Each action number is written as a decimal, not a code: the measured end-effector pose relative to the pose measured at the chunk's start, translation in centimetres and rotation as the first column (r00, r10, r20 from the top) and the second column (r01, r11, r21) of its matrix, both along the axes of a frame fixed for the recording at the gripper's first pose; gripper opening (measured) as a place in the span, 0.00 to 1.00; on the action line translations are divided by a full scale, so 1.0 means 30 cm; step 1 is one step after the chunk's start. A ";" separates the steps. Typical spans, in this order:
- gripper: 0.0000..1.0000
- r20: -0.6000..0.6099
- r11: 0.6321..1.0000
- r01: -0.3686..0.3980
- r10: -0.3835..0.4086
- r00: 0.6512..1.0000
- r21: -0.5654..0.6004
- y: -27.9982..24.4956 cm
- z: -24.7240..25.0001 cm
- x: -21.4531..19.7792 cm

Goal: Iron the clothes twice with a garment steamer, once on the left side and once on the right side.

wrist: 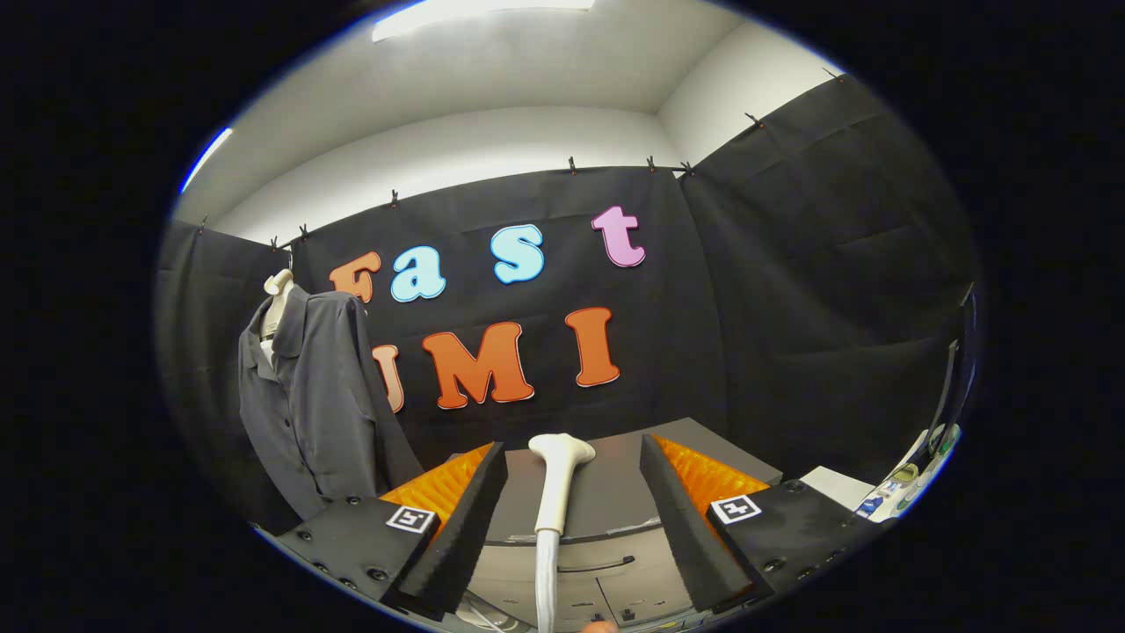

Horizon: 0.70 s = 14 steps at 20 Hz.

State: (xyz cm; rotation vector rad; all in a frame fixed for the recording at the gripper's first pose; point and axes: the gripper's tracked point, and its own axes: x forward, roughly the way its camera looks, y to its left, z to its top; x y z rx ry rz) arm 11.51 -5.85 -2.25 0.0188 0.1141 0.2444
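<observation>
A grey shirt (303,396) hangs on a pale hanger (279,286) against the black booth wall, well ahead of the gripper (573,492) and far off to its left. The shirt faces partly sideways, its collar up near the hanger's neck and its hem dropping behind the left finger (457,519).

The gripper's two fingers stand wide apart, open, with ribbed pads on their inner faces. Neither finger touches anything. Each finger carries a small square marker on its top.

Between the fingers, roughly centred in the gap, a white steamer head (559,479) stands upright. Its flat, flared top sits about level with the fingertips, and its narrower handle runs down toward the gripper's base, where a ribbed white hose (546,585) joins it. There is clear space between the steamer and each finger.

Behind and below the steamer is a grey cabinet (606,501) with a flat top, its front showing a drawer handle (596,564) between the fingers.

Beyond the right finger (681,519), off to the gripper's right, a pale surface (835,485) holds a few small colourful items too distorted to identify.

Above the black wall are a white wall and ceiling with a bright ceiling light (475,13).
</observation>
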 end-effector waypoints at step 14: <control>0.98 0.019 0.996 0.092 -0.092 0.996 -0.021 -0.174 -0.002 0.005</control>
